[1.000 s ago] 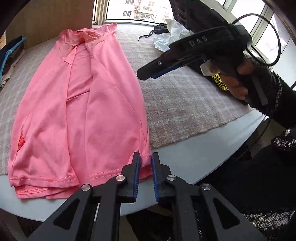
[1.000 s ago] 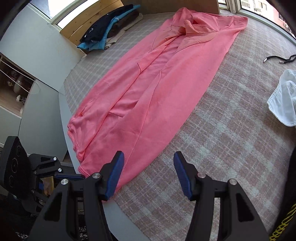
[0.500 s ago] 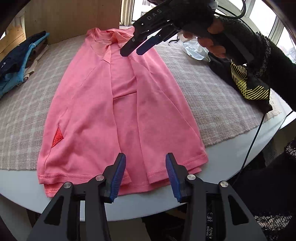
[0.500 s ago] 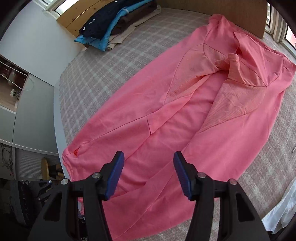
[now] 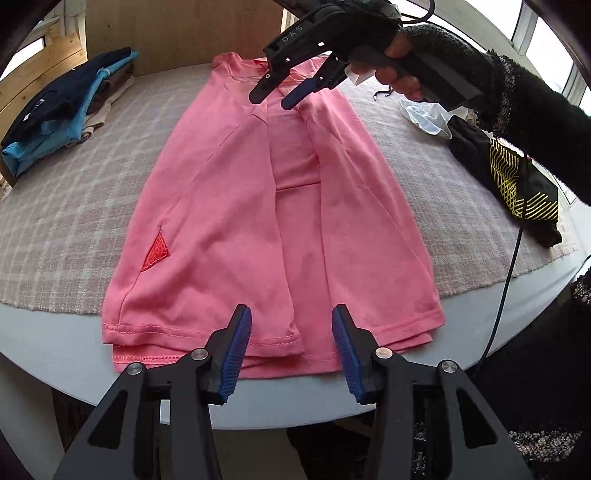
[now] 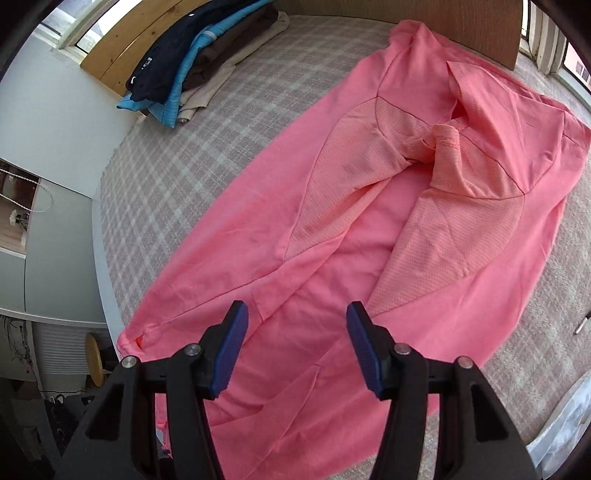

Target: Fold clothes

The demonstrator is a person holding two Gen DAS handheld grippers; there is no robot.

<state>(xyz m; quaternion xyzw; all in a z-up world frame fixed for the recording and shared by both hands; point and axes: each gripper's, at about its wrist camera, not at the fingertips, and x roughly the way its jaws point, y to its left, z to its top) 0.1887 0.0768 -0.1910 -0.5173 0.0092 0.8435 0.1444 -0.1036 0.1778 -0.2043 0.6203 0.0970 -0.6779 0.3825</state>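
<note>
Pink short-sleeved shirt [image 5: 229, 221] lies flat on a grey-and-white plaid woven cloth [image 5: 74, 206], both long sides folded inward so the flaps nearly meet down the middle; hem end hangs past the cloth edge onto the round white tabletop [image 5: 55, 343]. Small red mesh triangle [image 5: 156, 254] on the left flap, ahead-left of the left gripper [image 5: 291, 349].

Left gripper: blue-padded fingers spread apart, holding nothing, hovering just over the hem, one finger on each side of the centre gap. Right gripper [image 6: 293, 345]: also spread, empty, above the shirt's middle, pointing toward the collar end; lighter mesh sleeve panels [image 6: 340, 184] lie ahead of it, bunched near the neckline. In the left wrist view the right gripper [image 5: 275, 92] sits far ahead over the collar end, gripped by a hand [image 5: 400, 70] in a black knit sleeve [image 5: 517, 96].

Stack of folded clothes, navy, blue, brown and beige [image 5: 62, 110], sits far left of both grippers at the back of the cloth, against a wooden panel [image 5: 177, 33]. Black garment with yellow line pattern [image 5: 517, 184] and crumpled white fabric [image 5: 424, 118] lie ahead-right of the left gripper. Black cable [image 5: 506, 280] drops off the table edge on the right. Windows show daylight behind; pale wall and a wooden stool [image 6: 94, 358] show below-left of the right gripper.
</note>
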